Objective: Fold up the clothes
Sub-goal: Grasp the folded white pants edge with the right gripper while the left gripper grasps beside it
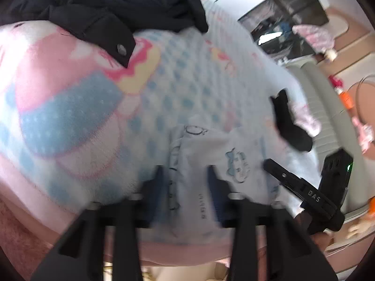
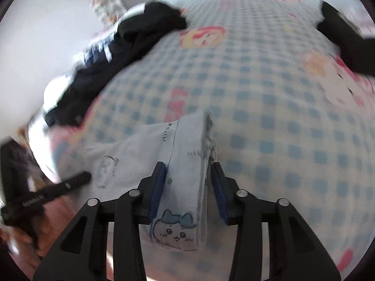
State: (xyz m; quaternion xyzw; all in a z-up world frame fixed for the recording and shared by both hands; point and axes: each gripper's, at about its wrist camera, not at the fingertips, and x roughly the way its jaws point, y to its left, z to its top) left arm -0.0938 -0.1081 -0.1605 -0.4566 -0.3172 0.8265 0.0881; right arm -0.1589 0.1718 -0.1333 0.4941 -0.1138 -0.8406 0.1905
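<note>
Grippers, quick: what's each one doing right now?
Left gripper: cannot be told; pale printed garment lies between its fingers.
Right gripper: open, fingers astride the garment's fold.

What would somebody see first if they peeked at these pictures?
First, the pale blue garment printed with cartoon cats, lying at the near edge of the bed between the fingers of the right gripper, with the left gripper over its other side. Under it spreads the blue-checked blanket with pink cartoon faces. A crumpled black jacket is heaped at the far side.
</note>
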